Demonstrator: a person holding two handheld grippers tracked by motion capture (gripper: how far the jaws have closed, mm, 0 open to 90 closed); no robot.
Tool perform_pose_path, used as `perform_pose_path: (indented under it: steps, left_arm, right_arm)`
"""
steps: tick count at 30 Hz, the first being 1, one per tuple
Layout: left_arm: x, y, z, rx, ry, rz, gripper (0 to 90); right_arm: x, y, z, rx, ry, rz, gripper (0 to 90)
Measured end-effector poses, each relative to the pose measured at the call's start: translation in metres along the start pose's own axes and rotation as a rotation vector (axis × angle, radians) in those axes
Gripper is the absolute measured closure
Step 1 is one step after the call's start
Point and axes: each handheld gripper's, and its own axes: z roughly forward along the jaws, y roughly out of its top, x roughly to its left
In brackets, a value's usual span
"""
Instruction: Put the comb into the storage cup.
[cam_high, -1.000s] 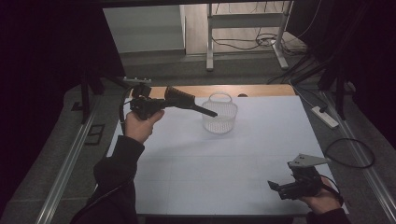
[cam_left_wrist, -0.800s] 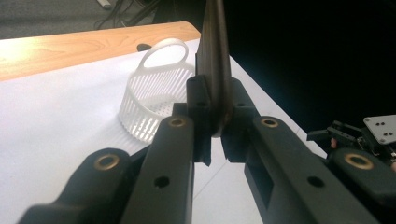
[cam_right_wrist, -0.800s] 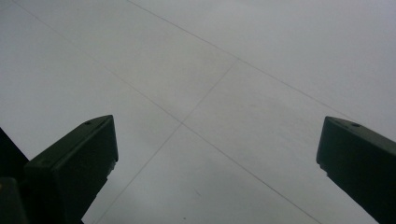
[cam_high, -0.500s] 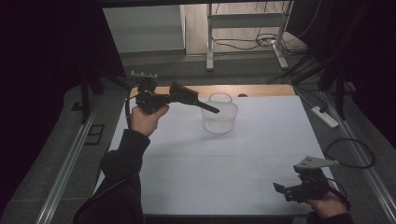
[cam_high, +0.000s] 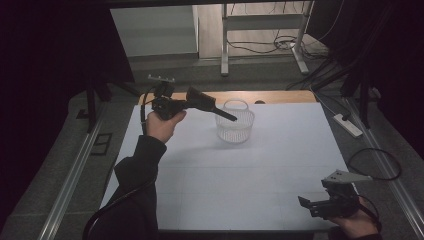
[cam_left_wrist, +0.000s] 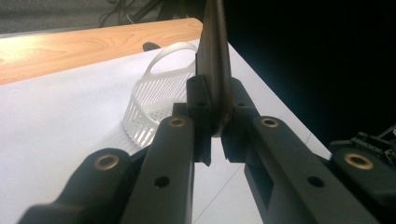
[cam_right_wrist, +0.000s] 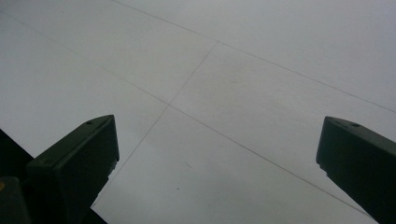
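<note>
Nearest the person, at the bottom right of the high view, the right claw (cam_high: 320, 207) rests low over the white bench (cam_high: 280, 165); its own view shows both jaws standing wide apart with bare sheet between them, so it seems to be waiting. Farther out on the left, the left claw (cam_high: 197, 100) is clamped on a dark, flat, blade-like tool (cam_left_wrist: 214, 60), whose slim end reaches out to the rim of the white slatted basket (cam_high: 235, 127). That basket stands upright toward the far middle of the bench, just short of the bare wooden strip (cam_high: 270, 96) behind it. The step in hand looks like carrying the tool to the basket. The next move probably calls for bringing its tip over the rim and lowering it inside before the jaws part, without nudging the light basket.
</note>
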Motion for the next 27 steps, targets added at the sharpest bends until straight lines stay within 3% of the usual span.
perform_pose_path:
  steps: [18, 27]
  left_arm:
    - [0.006, 0.002, 0.028, 0.030, 0.012, -0.015, 82.9]
    - [0.003, 0.004, 0.037, 0.043, 0.019, -0.003, 82.9]
  right_arm:
    - [-0.002, -0.001, -0.001, -0.008, 0.020, 0.012, 0.0]
    - [-0.002, -0.001, -0.001, -0.011, 0.015, 0.017, 0.0]
